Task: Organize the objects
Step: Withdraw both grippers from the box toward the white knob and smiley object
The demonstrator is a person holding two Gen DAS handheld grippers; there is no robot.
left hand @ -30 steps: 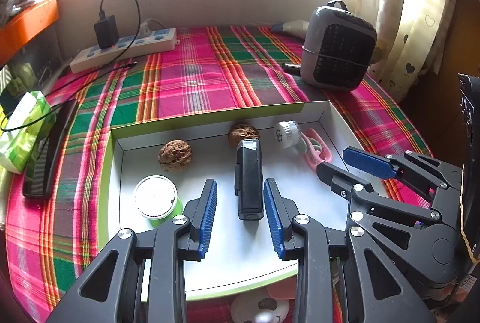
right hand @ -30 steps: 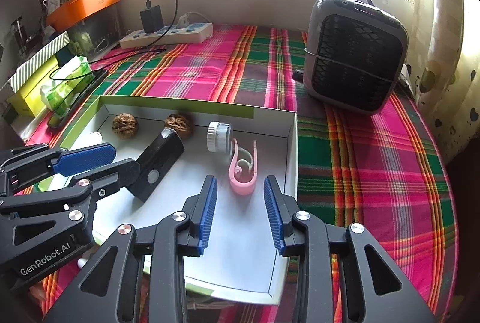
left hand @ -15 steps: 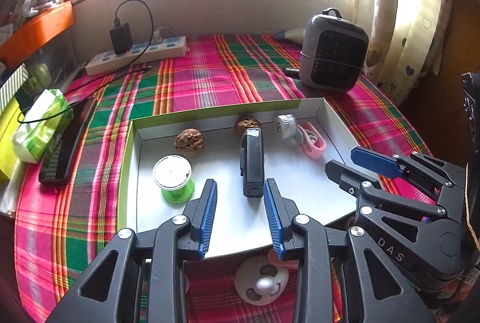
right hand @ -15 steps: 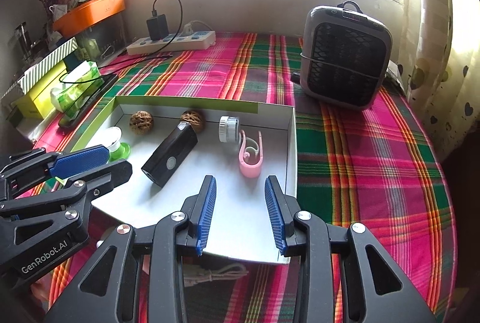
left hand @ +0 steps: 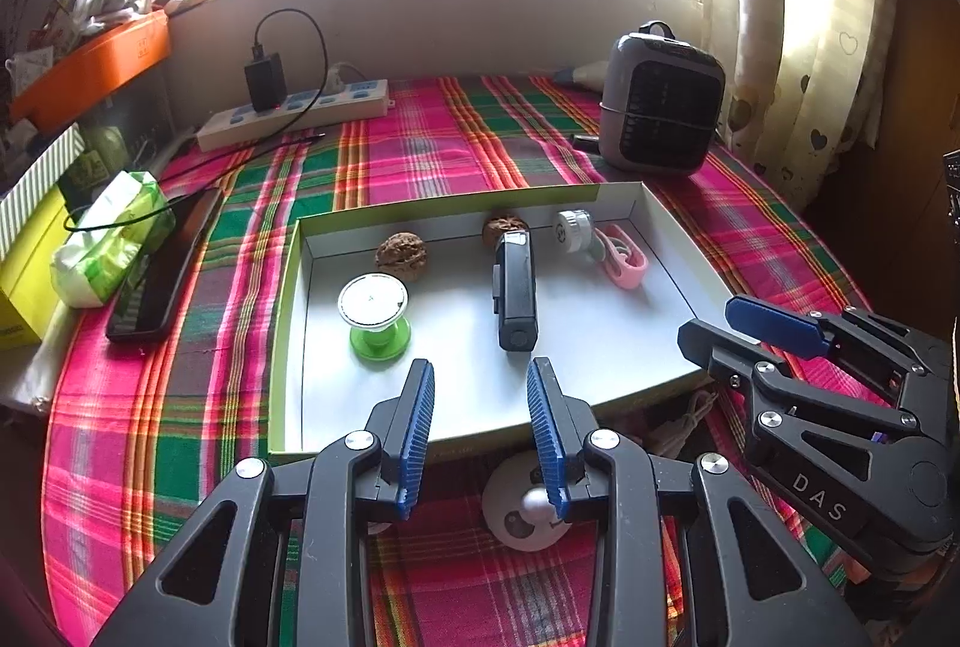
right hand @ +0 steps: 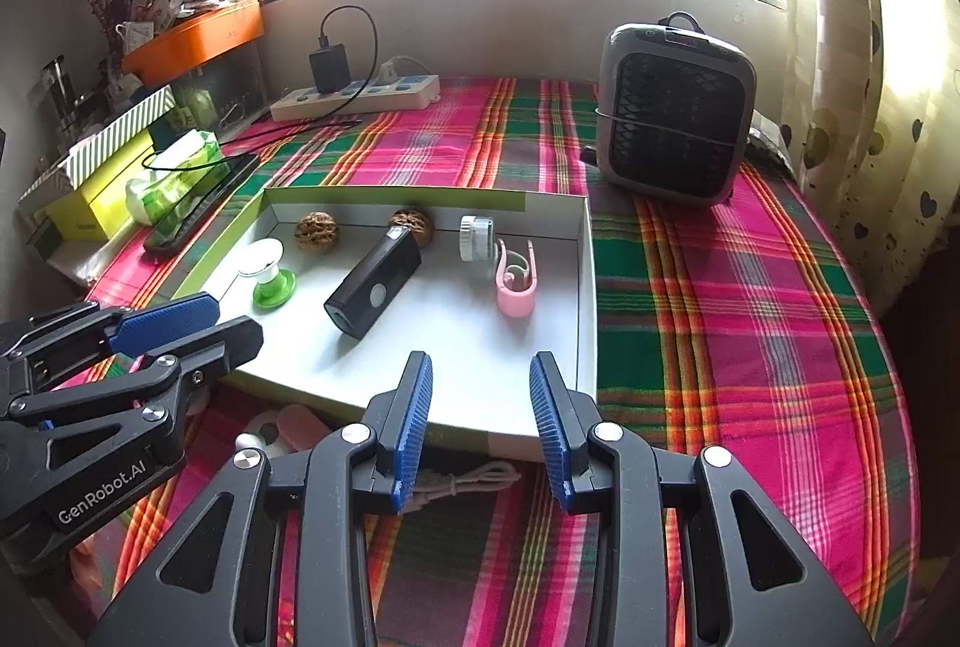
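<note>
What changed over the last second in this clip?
Both the left hand-held gripper and right hand-held gripper pulled back and up from the white box, revealing a round white toy in front. Both stayed open and empty; the box's contents did not move.

The right gripper (right hand: 480,395) hovers with jaws apart over the near edge of a shallow white box (right hand: 585,287). Inside lie two walnuts (right hand: 316,230), a black flashlight (right hand: 373,290), a pink clip (right hand: 516,281) and a green spool (right hand: 270,275). The left gripper (right hand: 198,323) shows at left.
</note>
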